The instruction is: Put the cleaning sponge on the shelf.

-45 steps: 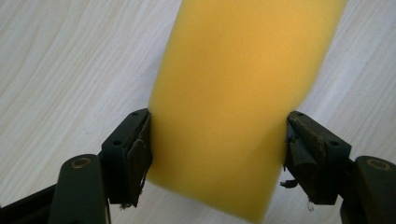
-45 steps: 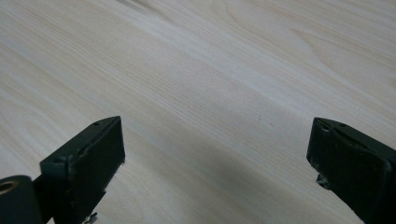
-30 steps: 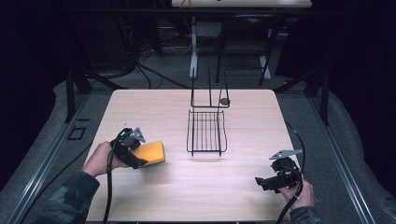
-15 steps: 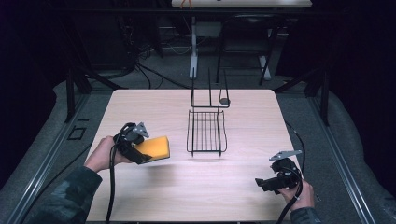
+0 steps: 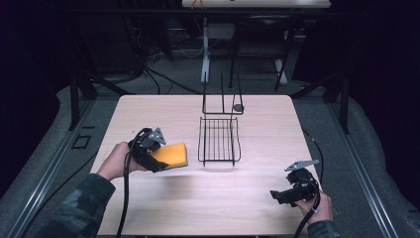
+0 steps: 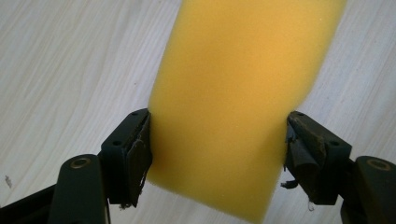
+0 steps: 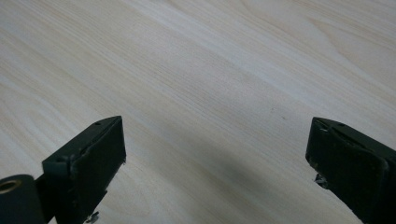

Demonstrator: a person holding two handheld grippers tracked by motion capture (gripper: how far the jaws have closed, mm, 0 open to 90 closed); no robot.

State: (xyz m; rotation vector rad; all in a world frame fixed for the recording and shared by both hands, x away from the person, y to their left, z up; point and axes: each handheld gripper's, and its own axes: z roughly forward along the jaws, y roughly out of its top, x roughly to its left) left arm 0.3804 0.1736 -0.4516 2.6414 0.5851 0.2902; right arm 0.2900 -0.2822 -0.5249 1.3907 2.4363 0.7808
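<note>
Nearest the person, the right gripper (image 5: 289, 193) hovered low over the bare near-right corner of the table (image 5: 277, 114), its jaws spread wide with nothing but wood grain between them in the right gripper view. Farther in and to the left, the left gripper (image 5: 159, 159) was clamped on a yellow sponge (image 5: 172, 155); in the left gripper view the two black pads pressed into the sponge's long sides close to its near end, so the sponge (image 6: 238, 93) ran straight out ahead of the jaws, its long axis in line with them, and it hung clear of the tabletop. Beyond the sponge's free end, just to its right in the high view, stood a black wire rack (image 5: 219, 141) at the middle of the table, its open basket running away from the person, with an upright wire frame at its far end and a small dark round thing (image 5: 238, 107) beside that. Judging by this, the rack lay ahead of the left jaws and just past the sponge's tip, with the left hand (image 5: 115, 159) clearly nearer to it than the right, so carrying the sponge over the near rim looked like the left hand's job.
</note>
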